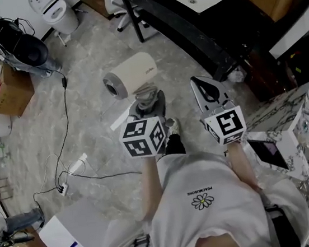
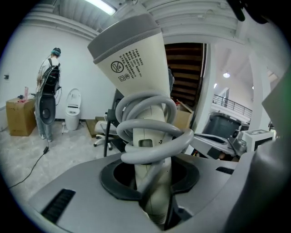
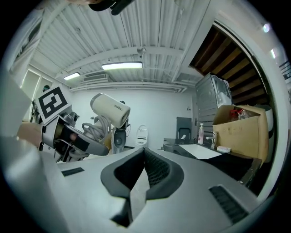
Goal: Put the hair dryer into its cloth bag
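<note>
A cream hair dryer (image 1: pixel 131 75) with its grey cord (image 2: pixel 150 132) coiled round the handle is held up off the floor. My left gripper (image 1: pixel 149 101) is shut on the handle, the barrel (image 2: pixel 136 59) rising above the jaws. In the left gripper view the handle sits between the pads of the left gripper (image 2: pixel 154 182). My right gripper (image 1: pixel 206 90) is beside it to the right, shut with nothing held. In the right gripper view the right gripper (image 3: pixel 138 182) is shut; the hair dryer (image 3: pixel 110 109) and left gripper (image 3: pixel 72 136) show at the left. No cloth bag is in view.
A black table (image 1: pixel 175 27) with a white sink runs along the back right. A marble-patterned box (image 1: pixel 290 125) stands at the right. At the left are a cardboard box (image 1: pixel 9 91), a toilet (image 1: pixel 55 11) and a floor cable (image 1: pixel 65 132). A person (image 2: pixel 50 91) stands far off.
</note>
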`<state>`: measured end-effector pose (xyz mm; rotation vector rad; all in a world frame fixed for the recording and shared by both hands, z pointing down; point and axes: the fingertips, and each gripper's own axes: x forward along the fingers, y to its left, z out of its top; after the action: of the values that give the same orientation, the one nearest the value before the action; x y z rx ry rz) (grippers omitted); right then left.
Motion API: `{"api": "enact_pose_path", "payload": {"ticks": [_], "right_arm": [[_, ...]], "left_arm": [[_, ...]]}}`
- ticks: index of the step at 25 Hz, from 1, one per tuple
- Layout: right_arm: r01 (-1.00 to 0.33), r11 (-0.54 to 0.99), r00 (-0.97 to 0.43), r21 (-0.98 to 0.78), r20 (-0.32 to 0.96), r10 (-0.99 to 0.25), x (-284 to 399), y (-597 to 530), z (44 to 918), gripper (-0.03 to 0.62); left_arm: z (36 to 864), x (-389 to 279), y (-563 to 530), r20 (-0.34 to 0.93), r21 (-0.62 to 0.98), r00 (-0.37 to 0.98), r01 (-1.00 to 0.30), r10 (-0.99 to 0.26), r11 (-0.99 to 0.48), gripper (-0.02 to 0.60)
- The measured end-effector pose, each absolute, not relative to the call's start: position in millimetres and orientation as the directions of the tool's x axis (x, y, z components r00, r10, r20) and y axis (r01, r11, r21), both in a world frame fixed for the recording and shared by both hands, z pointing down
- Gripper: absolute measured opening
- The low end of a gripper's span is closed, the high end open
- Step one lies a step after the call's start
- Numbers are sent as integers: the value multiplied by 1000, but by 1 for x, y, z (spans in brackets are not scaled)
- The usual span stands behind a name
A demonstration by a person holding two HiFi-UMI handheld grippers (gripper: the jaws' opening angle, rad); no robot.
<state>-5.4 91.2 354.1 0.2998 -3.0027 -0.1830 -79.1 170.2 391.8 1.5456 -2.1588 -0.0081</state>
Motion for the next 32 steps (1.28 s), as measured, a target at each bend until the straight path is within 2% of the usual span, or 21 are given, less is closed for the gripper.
{"api": "enact_pose_path", "payload": {"ticks": [7,13,25,32], "right_arm": [[-276,958,-956,80,80,-282,-90,29,342,12],[-331,939,-933,89,115,-340,-125,-6,346,12],[-320,943,-939,93,104,-329,-148,-53,343,12],[-363,924,-923,122,89,-375,-133,-94,329,12]], "left_arm": [[379,-167,108,350,258,-179,-925,-919,279,132],[371,-209,71,336,235,-149,-943,-930,236,132],[377,-216,24,351,286,-121,-930,-929,229,132],[365,-201,-28,337,272,-62,-949,-939,160,132]]}}
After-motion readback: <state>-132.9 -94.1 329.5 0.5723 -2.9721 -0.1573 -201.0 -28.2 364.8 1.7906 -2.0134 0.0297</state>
